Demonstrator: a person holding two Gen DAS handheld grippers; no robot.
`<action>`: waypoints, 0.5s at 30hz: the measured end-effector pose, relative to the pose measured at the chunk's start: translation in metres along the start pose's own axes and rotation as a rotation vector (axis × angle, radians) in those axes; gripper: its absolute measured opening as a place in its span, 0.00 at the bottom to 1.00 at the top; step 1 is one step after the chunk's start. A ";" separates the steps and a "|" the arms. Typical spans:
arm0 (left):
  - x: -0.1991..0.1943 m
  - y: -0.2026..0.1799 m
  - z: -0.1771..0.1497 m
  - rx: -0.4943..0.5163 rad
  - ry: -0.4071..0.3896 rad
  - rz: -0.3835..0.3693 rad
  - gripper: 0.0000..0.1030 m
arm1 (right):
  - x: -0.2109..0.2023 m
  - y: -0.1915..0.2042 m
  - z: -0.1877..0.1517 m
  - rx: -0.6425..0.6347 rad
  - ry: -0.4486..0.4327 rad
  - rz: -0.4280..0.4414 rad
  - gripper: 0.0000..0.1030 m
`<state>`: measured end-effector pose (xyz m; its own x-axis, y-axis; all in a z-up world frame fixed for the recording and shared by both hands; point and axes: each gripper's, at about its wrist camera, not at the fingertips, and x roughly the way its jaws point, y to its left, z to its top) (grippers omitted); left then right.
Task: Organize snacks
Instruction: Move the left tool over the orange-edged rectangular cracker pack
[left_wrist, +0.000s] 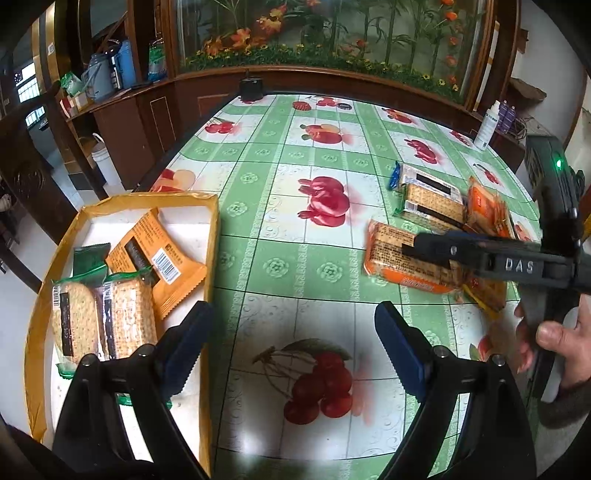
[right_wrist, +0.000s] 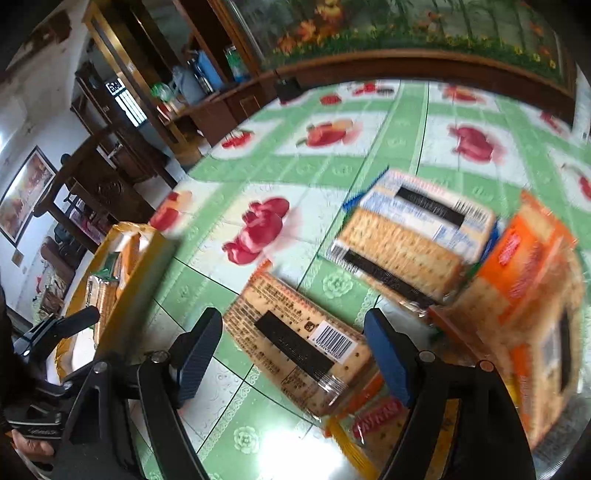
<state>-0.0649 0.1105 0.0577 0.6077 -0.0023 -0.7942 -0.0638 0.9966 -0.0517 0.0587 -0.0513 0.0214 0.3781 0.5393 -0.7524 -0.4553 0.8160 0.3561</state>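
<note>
Blue-padded right gripper (right_wrist: 291, 354) is standing open astride an orange cracker packet (right_wrist: 299, 343), pads not touching. Left gripper (left_wrist: 291, 354) is hanging open, empty, beside the yellow tray (left_wrist: 212, 236) holding three packets (left_wrist: 129, 314).

Dark wooden cabinets (left_wrist: 122, 122) – floral mural (left_wrist: 332, 33) behind, white walls (right_wrist: 40, 99), framed picture (right_wrist: 26, 192).

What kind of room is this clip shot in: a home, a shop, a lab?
Most likely a home dining or living room. The table wears a fruit-print tablecloth, dark wooden cabinets hold thermos flasks and household clutter, and a framed picture hangs on the wall.
</note>
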 end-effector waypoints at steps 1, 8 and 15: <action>0.000 0.002 0.000 -0.005 -0.001 -0.001 0.87 | 0.001 0.001 -0.002 0.005 0.008 0.017 0.77; 0.008 -0.003 0.005 -0.027 0.019 -0.023 0.87 | -0.029 0.022 -0.031 0.014 0.008 0.208 0.77; 0.021 -0.037 0.010 -0.006 0.056 -0.088 0.87 | -0.096 -0.021 -0.059 0.109 -0.118 0.046 0.79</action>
<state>-0.0420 0.0743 0.0495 0.5661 -0.0947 -0.8189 -0.0165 0.9919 -0.1261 -0.0159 -0.1329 0.0533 0.4534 0.5922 -0.6661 -0.3870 0.8040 0.4514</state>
